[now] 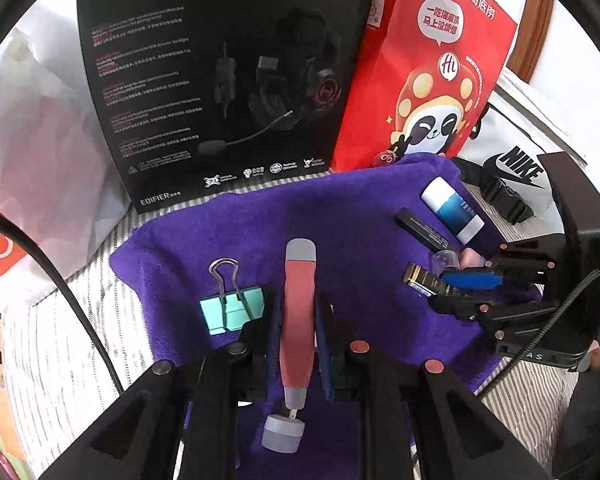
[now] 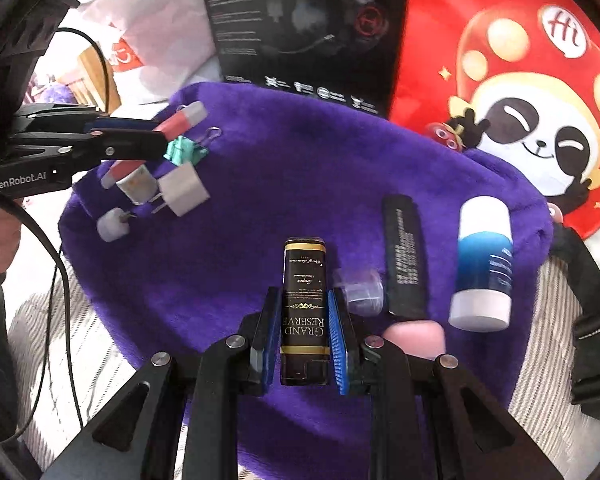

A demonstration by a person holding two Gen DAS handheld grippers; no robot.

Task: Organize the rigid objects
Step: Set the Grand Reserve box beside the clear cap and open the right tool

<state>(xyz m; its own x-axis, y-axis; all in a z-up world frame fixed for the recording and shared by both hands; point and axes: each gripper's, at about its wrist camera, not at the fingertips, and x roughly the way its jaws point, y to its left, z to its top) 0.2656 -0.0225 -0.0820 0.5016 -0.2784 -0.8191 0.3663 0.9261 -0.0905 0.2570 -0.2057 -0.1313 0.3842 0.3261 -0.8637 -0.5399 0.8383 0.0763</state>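
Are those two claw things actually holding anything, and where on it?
Yes. The left hand-held gripper clamps a red screwdriver with grey ends mid-handle. The right hand-held gripper clamps a black-and-gold rectangular box near its lower end.

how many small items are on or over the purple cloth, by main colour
red, screwdriver with grey ends: 1
teal, binder clip: 1
white, plug adapters: 2
black, box and long tube: 2
blue and white, bottle: 1
clear, cap: 1
pink, item: 1
total: 9

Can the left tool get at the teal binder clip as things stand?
Probably not yet: the left tool is shut on the red screwdriver. The binder clip lies right beside it on the purple cloth, nothing covering it, so release first.
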